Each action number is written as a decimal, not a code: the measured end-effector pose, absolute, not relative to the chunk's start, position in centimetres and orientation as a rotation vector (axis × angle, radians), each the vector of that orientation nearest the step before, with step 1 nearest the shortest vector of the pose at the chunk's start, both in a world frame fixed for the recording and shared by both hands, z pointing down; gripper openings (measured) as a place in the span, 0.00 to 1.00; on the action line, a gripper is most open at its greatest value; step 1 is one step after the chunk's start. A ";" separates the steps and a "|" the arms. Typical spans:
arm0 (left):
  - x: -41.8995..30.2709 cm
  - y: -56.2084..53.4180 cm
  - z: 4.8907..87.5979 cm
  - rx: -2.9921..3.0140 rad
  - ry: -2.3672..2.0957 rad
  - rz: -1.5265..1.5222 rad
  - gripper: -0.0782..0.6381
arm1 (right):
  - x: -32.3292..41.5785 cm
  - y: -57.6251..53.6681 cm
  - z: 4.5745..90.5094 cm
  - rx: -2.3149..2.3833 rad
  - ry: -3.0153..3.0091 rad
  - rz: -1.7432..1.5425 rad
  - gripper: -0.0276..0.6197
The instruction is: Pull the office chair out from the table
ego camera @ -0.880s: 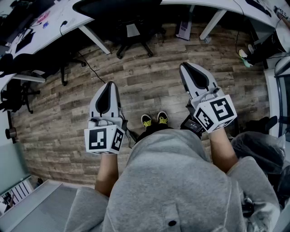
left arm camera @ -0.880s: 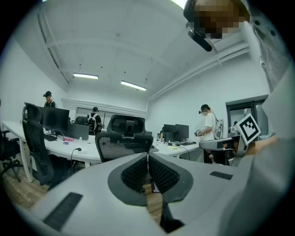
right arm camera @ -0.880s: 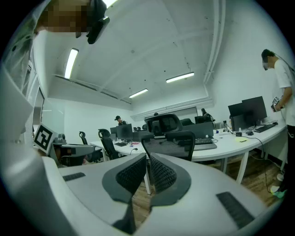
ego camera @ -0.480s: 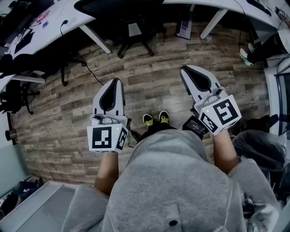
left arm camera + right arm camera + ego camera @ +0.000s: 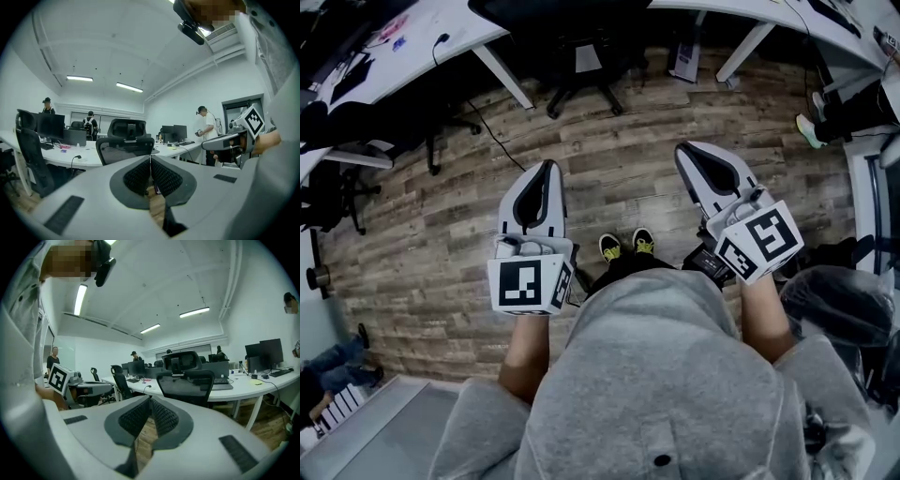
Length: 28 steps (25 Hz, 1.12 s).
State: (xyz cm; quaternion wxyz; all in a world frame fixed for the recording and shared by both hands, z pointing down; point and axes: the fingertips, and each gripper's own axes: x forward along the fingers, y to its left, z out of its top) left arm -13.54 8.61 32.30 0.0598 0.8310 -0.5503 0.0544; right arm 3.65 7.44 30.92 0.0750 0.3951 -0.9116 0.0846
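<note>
The black office chair [image 5: 581, 42] stands tucked under the white table [image 5: 441, 37] at the top of the head view, its wheeled base [image 5: 581, 92] on the wood floor. My left gripper [image 5: 546, 169] and right gripper [image 5: 686, 152] are both shut and empty, held side by side in front of me, well short of the chair. In the left gripper view the chair's mesh back [image 5: 124, 147] shows straight ahead above the shut left gripper [image 5: 150, 157]. The right gripper view has the chair [image 5: 185, 385] just right of the shut right gripper [image 5: 151, 399].
A cable [image 5: 492, 136] runs across the floor left of the chair. Another black chair [image 5: 337, 197] stands at the left, and a dark bag [image 5: 834, 300] at the right. A box [image 5: 682, 61] sits under the table. Several people stand at far desks [image 5: 204, 133].
Both grippers stay shut and have drifted slightly right in the head view. A person's legs have come into view at the lower left edge.
</note>
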 end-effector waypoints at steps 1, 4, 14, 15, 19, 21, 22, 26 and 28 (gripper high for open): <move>-13.9 8.8 32.3 2.515 -1.667 0.163 0.13 | 3.3 7.5 31.0 1.194 -2.736 0.272 0.10; -14.7 9.4 32.1 2.516 -1.663 0.163 0.13 | 2.4 7.9 30.9 1.200 -2.762 0.336 0.10; -16.7 9.7 32.0 2.526 -1.676 0.147 0.13 | -0.4 8.6 29.9 1.188 -2.765 0.262 0.10; -16.8 9.5 31.9 2.527 -1.679 0.151 0.13 | -0.5 8.5 29.9 1.192 -2.762 0.255 0.10; -17.1 9.1 31.8 2.534 -1.695 0.149 0.13 | -0.7 7.9 29.9 1.204 -2.751 0.226 0.10; -17.4 8.9 31.7 2.531 -1.707 0.149 0.13 | -0.9 7.5 29.9 1.205 -2.752 0.219 0.10; -17.6 8.7 31.7 2.528 -1.712 0.152 0.13 | -1.0 7.3 29.9 1.202 -2.753 0.217 0.10; -17.7 7.5 32.2 2.521 -1.707 0.148 0.13 | -1.2 5.9 30.3 1.196 -2.755 0.206 0.10; -17.5 6.6 32.2 2.522 -1.710 0.157 0.13 | -1.0 4.9 30.6 1.194 -2.751 0.198 0.10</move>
